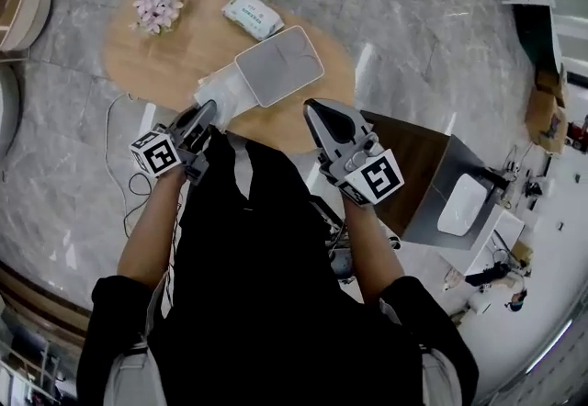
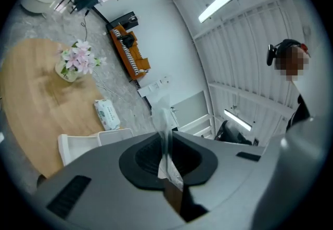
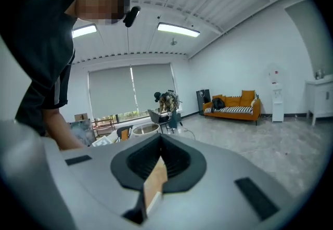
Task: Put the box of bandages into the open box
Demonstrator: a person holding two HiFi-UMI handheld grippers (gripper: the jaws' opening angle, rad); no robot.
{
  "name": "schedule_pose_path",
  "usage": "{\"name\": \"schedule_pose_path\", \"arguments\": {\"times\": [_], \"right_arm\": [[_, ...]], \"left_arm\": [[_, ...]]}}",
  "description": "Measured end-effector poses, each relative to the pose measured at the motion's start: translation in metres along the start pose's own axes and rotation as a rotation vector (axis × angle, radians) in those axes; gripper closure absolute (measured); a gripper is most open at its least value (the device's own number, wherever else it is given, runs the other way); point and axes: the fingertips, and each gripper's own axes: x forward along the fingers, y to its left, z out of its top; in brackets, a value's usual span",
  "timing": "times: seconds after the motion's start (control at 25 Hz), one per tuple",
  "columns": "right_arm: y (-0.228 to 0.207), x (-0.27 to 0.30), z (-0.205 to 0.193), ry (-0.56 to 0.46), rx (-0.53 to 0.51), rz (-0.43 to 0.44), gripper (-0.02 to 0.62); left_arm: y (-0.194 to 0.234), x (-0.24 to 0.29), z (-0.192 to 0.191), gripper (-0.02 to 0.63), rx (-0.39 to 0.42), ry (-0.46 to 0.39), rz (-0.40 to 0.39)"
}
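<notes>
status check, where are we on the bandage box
Tools shut and empty, left tool and right tool short of the table. Untouched box of bandages lies past the open box, apart. Path clear.

No words or numbers can be read anywhere. The pack [image 1: 252,14] on the table [image 1: 129,64], beyond the flowers' right, carries green print too small to make out. The left cube [image 1: 156,154] and right cube [image 1: 380,177], nearer than the table, show only black-and-white square patterns, no letters.
</notes>
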Motion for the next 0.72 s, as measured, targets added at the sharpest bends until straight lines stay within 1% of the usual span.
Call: {"name": "schedule_pose_path", "arguments": {"times": [0.16,0.28,0.36,0.48,0.6,0.72], "right_arm": [[-0.020,0.029,-0.039,0.063,0.010,0.093,0.584],[-0.030,0.049,-0.068,0.106,0.006,0.189,0.584],[-0.040,0.060,-0.087,0.130,-0.002,0.238,0.584],[-0.054,0.073,-0.113,0.157,-0.006,0.275,0.584],[-0.067,0.085,-0.138,0.183,-0.011,0.299,0.584],[-0.076,0.098,-0.157,0.192,-0.012,0.331,0.584]], "left_arm": [[0.044,0.008,-0.011,0.571,-0.037,-0.021,0.074],[0.073,0.011,-0.032,0.571,-0.074,-0.025,0.142],[0.091,0.017,-0.043,0.571,-0.093,-0.026,0.177],[0.113,0.026,-0.057,0.571,-0.107,-0.006,0.210],[0.134,0.035,-0.066,0.571,-0.102,0.029,0.244],[0.162,0.046,-0.073,0.571,-0.130,0.048,0.302]]}}
